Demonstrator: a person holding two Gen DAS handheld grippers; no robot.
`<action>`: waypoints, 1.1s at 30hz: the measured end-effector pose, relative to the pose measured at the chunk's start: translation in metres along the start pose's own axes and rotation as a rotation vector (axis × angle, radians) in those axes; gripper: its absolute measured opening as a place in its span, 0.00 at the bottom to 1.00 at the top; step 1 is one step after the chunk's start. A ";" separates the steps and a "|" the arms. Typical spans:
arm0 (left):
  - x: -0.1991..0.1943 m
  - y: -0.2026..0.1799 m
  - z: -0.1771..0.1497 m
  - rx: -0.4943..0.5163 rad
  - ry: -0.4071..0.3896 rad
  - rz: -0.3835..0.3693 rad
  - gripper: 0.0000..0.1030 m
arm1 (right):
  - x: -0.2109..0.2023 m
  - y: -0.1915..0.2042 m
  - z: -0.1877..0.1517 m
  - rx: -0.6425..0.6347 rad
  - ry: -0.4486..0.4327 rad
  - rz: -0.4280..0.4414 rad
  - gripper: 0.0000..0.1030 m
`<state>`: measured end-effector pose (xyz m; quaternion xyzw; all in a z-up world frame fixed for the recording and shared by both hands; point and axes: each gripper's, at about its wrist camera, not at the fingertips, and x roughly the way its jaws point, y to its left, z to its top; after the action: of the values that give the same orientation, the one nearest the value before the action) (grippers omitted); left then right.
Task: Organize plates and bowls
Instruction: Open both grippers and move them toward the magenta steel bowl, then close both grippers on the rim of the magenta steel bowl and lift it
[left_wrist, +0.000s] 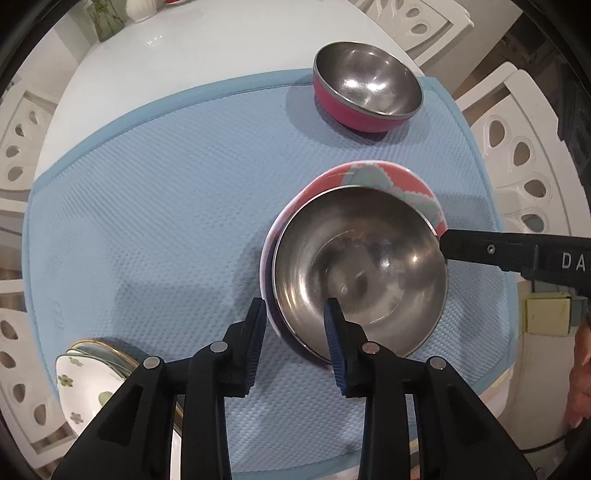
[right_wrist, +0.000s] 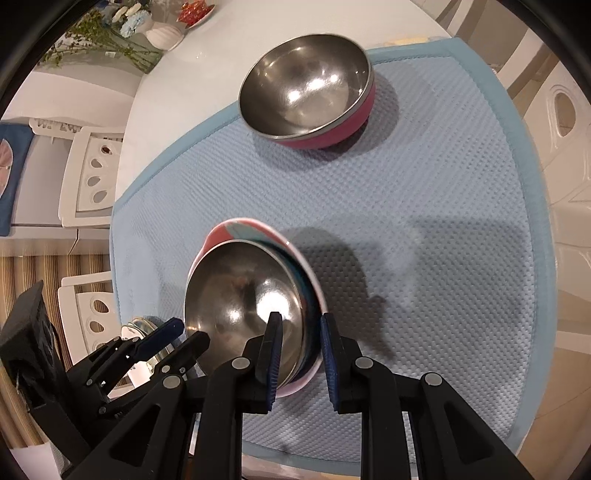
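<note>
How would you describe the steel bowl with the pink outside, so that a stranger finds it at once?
Start from the blue mat on the white table. At the mat's far edge, the pink bowl stands alone, directly on the mat. The other steel bowl sits on a patterned plate between the grippers, with a dark outside.

A light blue textured mat (right_wrist: 424, 206) covers a white table (right_wrist: 207, 62). Near the mat's far edge stands a steel bowl with a pink outside (right_wrist: 306, 92). Toward the mat's near left edge, a second steel bowl (right_wrist: 240, 295) nests in a red and teal patterned bowl (right_wrist: 247, 224). The right gripper (right_wrist: 299, 354) clamps their near rims, one finger inside, one outside. The left gripper (right_wrist: 177, 334) sits beside the bowl's left rim.
</note>
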<state>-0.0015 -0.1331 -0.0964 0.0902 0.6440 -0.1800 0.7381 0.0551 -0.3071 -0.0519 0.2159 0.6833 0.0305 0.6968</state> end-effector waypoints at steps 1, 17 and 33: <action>-0.002 0.001 0.003 -0.005 -0.003 -0.007 0.31 | -0.002 -0.002 0.002 0.006 -0.002 0.007 0.19; -0.006 0.014 0.109 -0.152 -0.119 -0.080 0.81 | -0.039 -0.051 0.053 0.154 -0.170 0.134 0.62; 0.066 -0.013 0.171 -0.123 -0.090 -0.119 0.75 | 0.002 -0.069 0.117 0.183 -0.202 0.095 0.59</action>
<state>0.1576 -0.2179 -0.1335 -0.0017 0.6244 -0.1874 0.7583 0.1505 -0.3992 -0.0807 0.3127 0.5986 -0.0209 0.7372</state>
